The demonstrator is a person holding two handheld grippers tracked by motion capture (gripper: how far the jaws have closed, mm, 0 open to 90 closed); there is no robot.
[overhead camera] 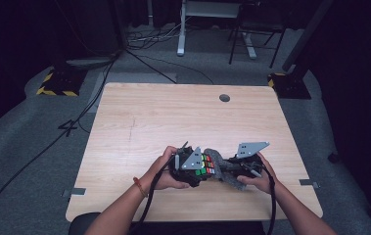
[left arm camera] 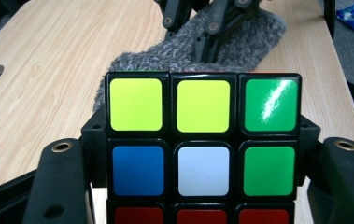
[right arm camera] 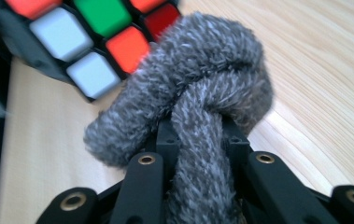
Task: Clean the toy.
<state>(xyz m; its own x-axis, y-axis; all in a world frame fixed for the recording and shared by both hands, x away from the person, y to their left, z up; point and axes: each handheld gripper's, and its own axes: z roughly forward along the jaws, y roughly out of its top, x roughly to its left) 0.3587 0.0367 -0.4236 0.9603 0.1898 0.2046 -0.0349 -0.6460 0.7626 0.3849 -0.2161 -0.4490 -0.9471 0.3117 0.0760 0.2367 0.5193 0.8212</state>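
Lower centre of the high view: left gripper (overhead camera: 198,167) fingers clamped on cube (left arm camera: 202,140), rigid, slick; gripped by flat sides. Right gripper (overhead camera: 232,169) fingers pinched shut on cloth (right arm camera: 198,112), soft, light, above bench (overhead camera: 173,117).

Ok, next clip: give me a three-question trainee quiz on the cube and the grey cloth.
1. True or false: the left gripper is clamped on the cube.
2. What does the right gripper hold? A) a sponge B) the grey cloth C) a cable
3. In the left gripper view, what colour is the centre sticker of the cube face towards the camera?

Key
1. True: its jaws press on the cube's two sides.
2. B: a fold of the cloth is pinched between its jaws.
3. White.
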